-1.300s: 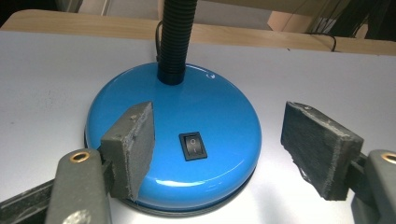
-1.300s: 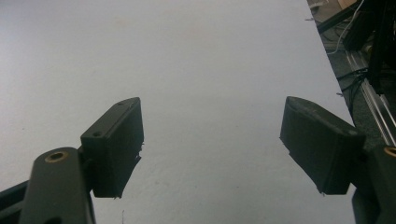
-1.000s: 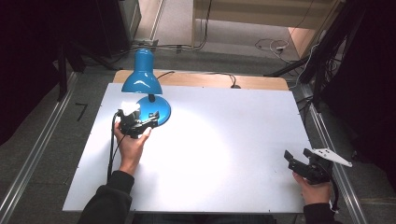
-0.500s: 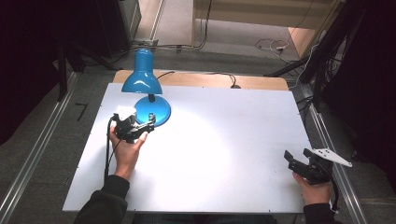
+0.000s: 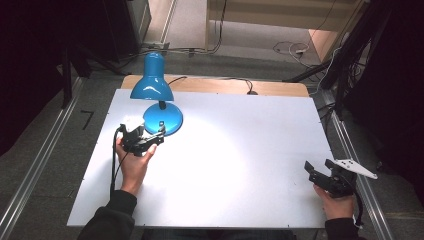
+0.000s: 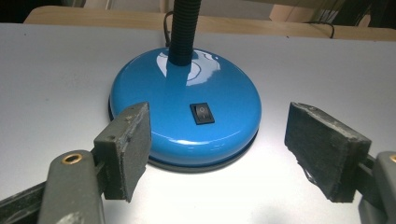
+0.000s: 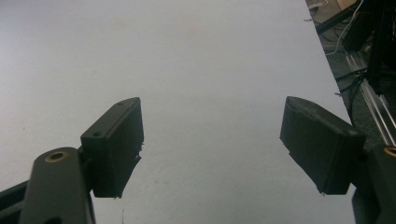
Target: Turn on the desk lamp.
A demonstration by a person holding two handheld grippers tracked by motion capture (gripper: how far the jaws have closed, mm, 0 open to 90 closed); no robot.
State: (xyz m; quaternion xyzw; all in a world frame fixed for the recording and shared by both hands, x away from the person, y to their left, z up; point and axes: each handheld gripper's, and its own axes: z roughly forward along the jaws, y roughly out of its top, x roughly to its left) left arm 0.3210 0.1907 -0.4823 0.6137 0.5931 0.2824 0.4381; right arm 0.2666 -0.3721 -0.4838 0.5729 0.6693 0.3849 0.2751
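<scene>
Blue desk lamp (image 5: 159, 102) found standing at the far-left part of the white table (image 5: 240, 165); neck upright, shade tipped toward the near side. Rocker switch (image 6: 202, 114) faced the left gripper (image 5: 159, 135), jaws wide, just short of the lamp base (image 6: 187, 116). Right gripper (image 5: 320, 167) well apart from lamp, jaws wide, nothing held.

I see the white worktop (image 5: 240, 165) with a wooden strip (image 5: 220, 86) along its far edge. Metal rails (image 5: 35, 170) run past its left and right edges. Cables (image 5: 295, 49) lie on the floor (image 5: 55, 135) beyond the far edge.
</scene>
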